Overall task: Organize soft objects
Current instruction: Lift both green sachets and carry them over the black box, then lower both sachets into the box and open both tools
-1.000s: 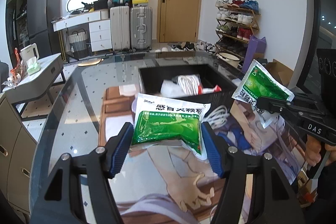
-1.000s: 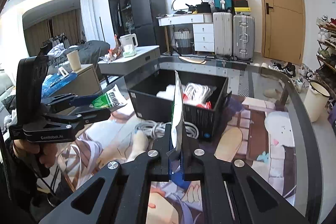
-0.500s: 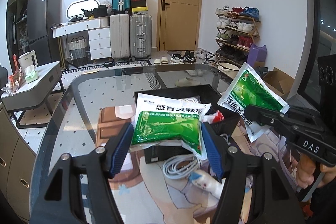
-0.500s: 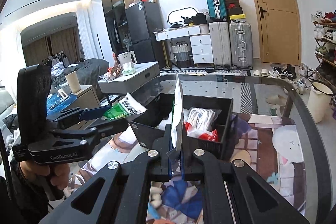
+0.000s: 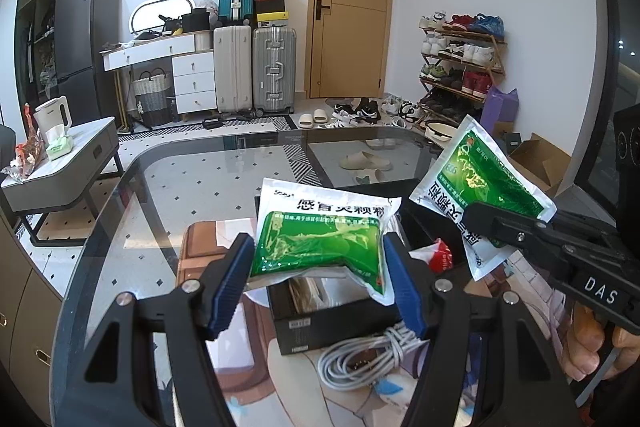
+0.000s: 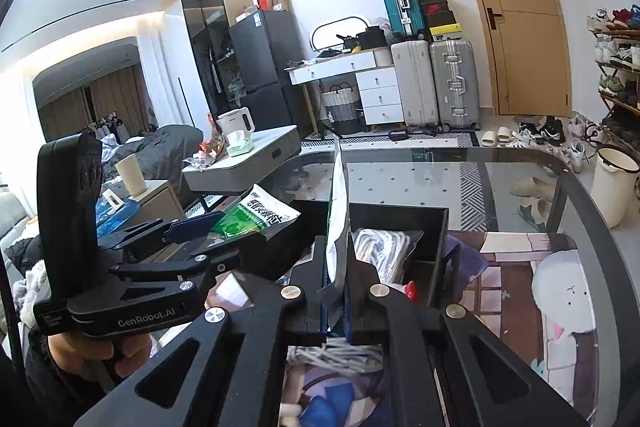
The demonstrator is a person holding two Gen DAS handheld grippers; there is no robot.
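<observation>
My left gripper [image 5: 318, 279] is shut on a green and white medicine sachet [image 5: 320, 243], held flat above the near edge of a black bin [image 5: 332, 323]. My right gripper [image 6: 335, 267] is shut on a second green sachet [image 6: 338, 219], seen edge-on above the bin [image 6: 400, 215]. That sachet [image 5: 488, 187] and the right gripper [image 5: 476, 219] show at the right of the left wrist view. The left gripper [image 6: 216, 225] and its sachet [image 6: 256, 215] show at the left of the right wrist view. The bin holds a bagged white cable [image 6: 384, 247] and a red packet [image 5: 440, 255].
A coiled grey cable [image 5: 360, 355] lies on the printed mat [image 5: 400, 395] in front of the bin. The glass table [image 5: 200, 179] curves away toward the room. A low grey side table [image 5: 60, 163] stands at the left.
Both grippers have risen and moved forward with their sachets. They now hover over the black bin, which has slid down and nearer in both views.
</observation>
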